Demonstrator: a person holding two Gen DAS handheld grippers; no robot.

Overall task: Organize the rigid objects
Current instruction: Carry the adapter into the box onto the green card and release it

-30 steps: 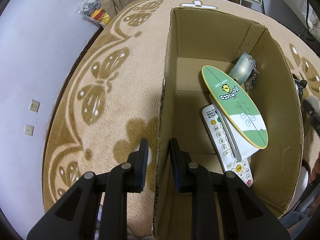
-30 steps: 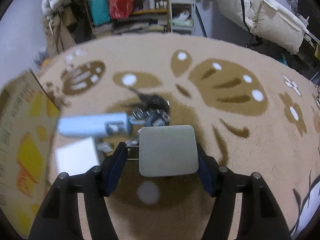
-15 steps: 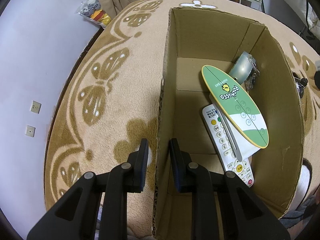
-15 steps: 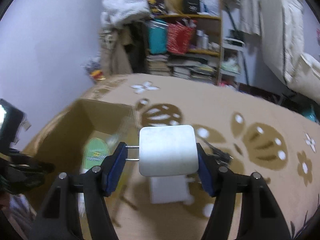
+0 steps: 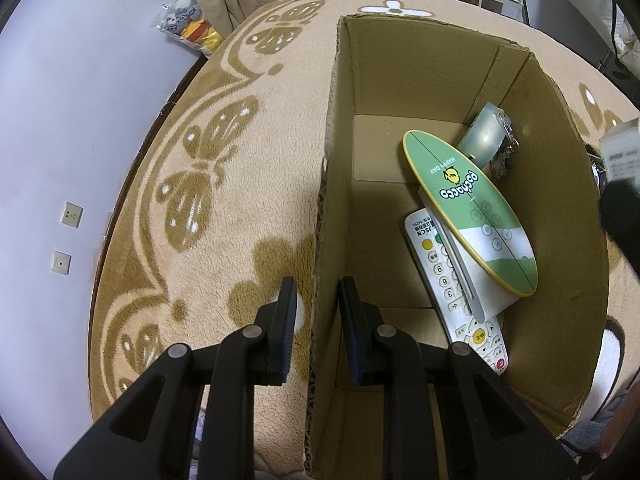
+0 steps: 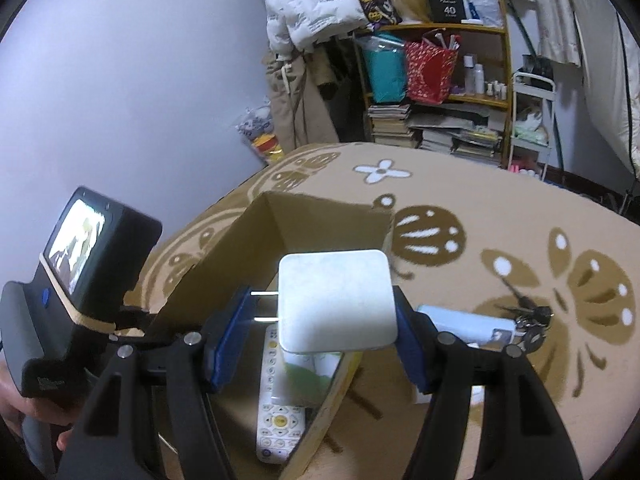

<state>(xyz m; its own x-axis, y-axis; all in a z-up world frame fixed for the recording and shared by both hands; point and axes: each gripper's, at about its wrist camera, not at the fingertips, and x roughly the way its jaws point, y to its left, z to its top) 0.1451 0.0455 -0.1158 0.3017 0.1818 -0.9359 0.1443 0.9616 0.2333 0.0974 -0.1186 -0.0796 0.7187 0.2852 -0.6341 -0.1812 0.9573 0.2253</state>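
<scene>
Pinching the white charger (image 6: 336, 300), the right fingers (image 6: 228, 340) spread wide; left fingers (image 5: 286, 328) straddle the box wall (image 5: 320, 240).

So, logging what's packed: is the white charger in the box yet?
Not yet. The white charger is clamped in the right gripper, above the open cardboard box; the remote lies inside.

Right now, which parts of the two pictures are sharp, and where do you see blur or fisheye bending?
Left wrist view: the remote and box are sharp; the box walls bow outward from fisheye; a white object at the right edge is smeared. Right wrist view: the white charger in the right gripper looks soft and washed out; the shelf behind is clearer.
</scene>
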